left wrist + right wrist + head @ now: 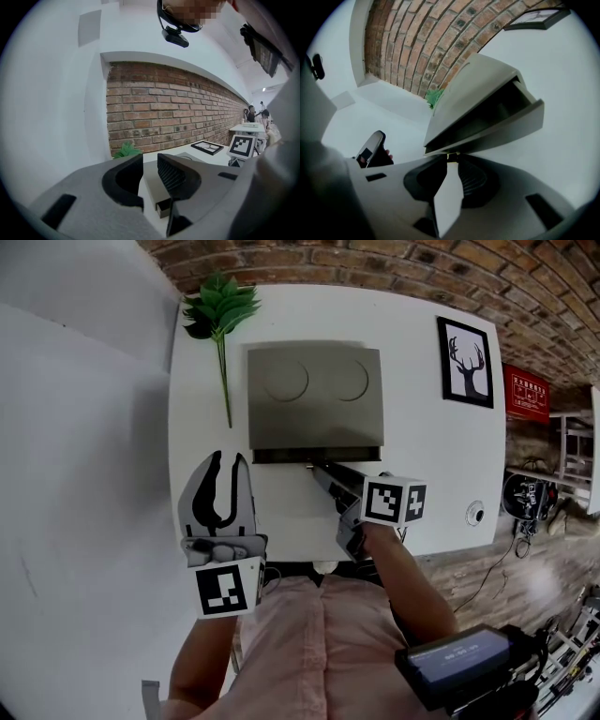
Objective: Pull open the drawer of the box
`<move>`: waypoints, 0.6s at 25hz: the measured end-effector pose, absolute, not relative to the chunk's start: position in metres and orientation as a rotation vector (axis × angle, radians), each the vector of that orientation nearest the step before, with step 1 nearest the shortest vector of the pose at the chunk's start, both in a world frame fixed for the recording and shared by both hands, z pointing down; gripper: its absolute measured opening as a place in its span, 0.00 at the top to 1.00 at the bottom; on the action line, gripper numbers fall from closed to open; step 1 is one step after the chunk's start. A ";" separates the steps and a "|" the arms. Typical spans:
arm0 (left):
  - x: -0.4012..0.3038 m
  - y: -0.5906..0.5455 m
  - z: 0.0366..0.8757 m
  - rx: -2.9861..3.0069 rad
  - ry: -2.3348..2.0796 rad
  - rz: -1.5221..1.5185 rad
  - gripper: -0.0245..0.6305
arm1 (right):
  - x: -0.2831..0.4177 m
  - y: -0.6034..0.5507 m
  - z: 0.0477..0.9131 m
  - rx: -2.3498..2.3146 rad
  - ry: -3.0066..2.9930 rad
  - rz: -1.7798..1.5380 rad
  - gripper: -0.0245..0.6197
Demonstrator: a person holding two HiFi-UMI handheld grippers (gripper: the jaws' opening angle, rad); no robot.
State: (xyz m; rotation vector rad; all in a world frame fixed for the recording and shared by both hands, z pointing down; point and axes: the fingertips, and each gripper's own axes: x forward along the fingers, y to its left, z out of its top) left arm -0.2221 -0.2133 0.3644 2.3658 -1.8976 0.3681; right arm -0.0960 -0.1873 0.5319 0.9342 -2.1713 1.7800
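white table (412, 320) | box (314, 395) drawer (506, 124) ajar | right hand-held gripper (451, 161) pinches knob (450, 156)

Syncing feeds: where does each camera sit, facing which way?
Head view: person's head, looking down at flat grey box, white table, left gripper, right gripper, pink shirt.
Left gripper view: on left gripper, facing red brick wall; open jaws show.
Right gripper view: on right gripper, facing box; jaws grip drawer knob.
All show box.
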 end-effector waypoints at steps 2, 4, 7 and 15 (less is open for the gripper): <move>-0.224 -0.215 0.364 2.387 -1.897 0.373 0.81 | -0.096 -0.185 0.532 0.937 -2.173 1.777 0.84; -0.224 -0.217 0.364 2.399 -1.887 0.366 0.81 | -0.096 -0.183 0.532 0.938 -2.173 1.777 0.84; -0.222 -0.220 0.364 2.423 -1.860 0.358 0.81 | -0.096 -0.178 0.532 0.945 -2.168 1.776 0.84; -0.208 -0.231 0.370 2.506 -1.742 0.379 0.81 | -0.095 -0.166 0.532 0.989 -2.148 1.791 0.84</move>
